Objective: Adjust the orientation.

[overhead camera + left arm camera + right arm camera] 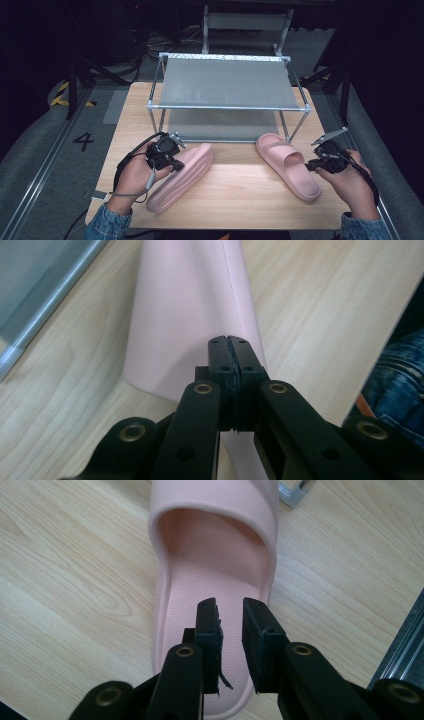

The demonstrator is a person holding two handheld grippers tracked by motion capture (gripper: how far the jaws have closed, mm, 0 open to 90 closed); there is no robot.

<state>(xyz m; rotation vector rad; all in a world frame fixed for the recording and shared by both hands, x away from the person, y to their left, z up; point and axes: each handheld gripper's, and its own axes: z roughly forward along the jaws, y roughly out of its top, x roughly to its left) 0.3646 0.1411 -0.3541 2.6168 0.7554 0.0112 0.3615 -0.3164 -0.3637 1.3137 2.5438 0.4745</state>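
Wooden table (240,200) in front of the metal rack (227,82): left slipper (182,175) is being pinched by the closed left gripper (231,352), right slipper (290,162) is being straddled by the half-open right gripper (230,611), so probably closing, then shelving next.

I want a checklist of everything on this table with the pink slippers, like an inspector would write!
Surface: light wooden table, bare around the slippers.
Job's things: left slipper lies sole-up; right slipper lies upright, its opening showing. Both sit in front of a metal shoe rack with two grey shelves, nothing on them.
Clutter: nothing seen.
Grippers: left gripper has its jaws shut together at the left slipper's edge; whether any of it is pinched cannot be told. Right gripper has its jaws a little apart over the right slipper's heel end, one jaw over the footbed, one near the rim.
Cables: a cable loops over the left hand.
Surroundings: dark room, grey floor with a painted 4.
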